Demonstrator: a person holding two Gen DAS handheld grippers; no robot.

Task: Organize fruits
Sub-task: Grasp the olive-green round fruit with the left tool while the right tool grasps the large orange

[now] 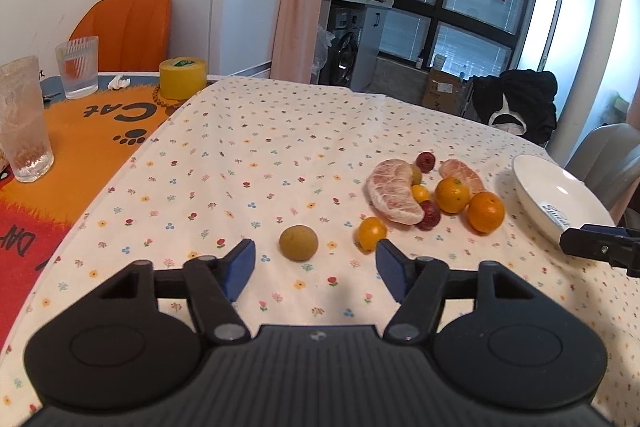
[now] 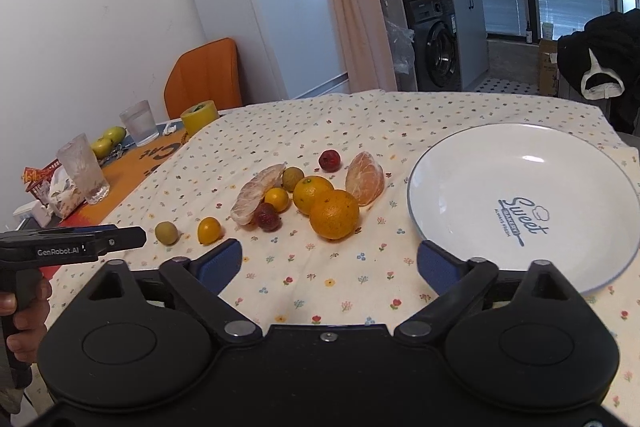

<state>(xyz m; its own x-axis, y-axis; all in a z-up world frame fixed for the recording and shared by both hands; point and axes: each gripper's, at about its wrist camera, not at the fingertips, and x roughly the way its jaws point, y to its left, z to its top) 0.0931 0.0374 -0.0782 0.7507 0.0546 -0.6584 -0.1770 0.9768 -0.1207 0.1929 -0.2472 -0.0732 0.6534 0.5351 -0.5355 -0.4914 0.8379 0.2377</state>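
- Left tongs (image 1: 315, 261) hang low over the counter, blue pads spread wide with nothing between them, lined up on the small green fruit (image 1: 298, 242) that sits alone just ahead.
- Right tongs (image 2: 329, 263) are spread apart too and empty, hovering between the fruit pile and the white plate (image 2: 460, 163).
- The plate is bare, so by my read no sorting has been done yet; everything is on the cloth.
- Nearest the right tongs is the big orange (image 2: 334, 214), touching a second orange (image 2: 311, 194) behind it.
- The small yellow citrus (image 2: 209, 230) lies a little apart, near the green fruit.
- Two peeled pomelo pieces, a long one (image 2: 256, 199) and a rounder one (image 2: 364, 179), flank the pile, with dark red fruits (image 2: 266, 217) tucked in.
- Best play, I'd say: take the loose outliers first, straddle each one squarely, close gently because round fruit rolls, and leave the soft pomelo for a light grip.
- The floral tablecloth (image 1: 260, 147) is slightly wrinkled, so a nudged fruit may wander.
- Further out: two glasses (image 1: 78, 67), a yellow tape roll (image 1: 183, 78) on an orange mat, an orange chair (image 1: 128, 27), and a washing machine (image 2: 436, 47) by the dark windows.
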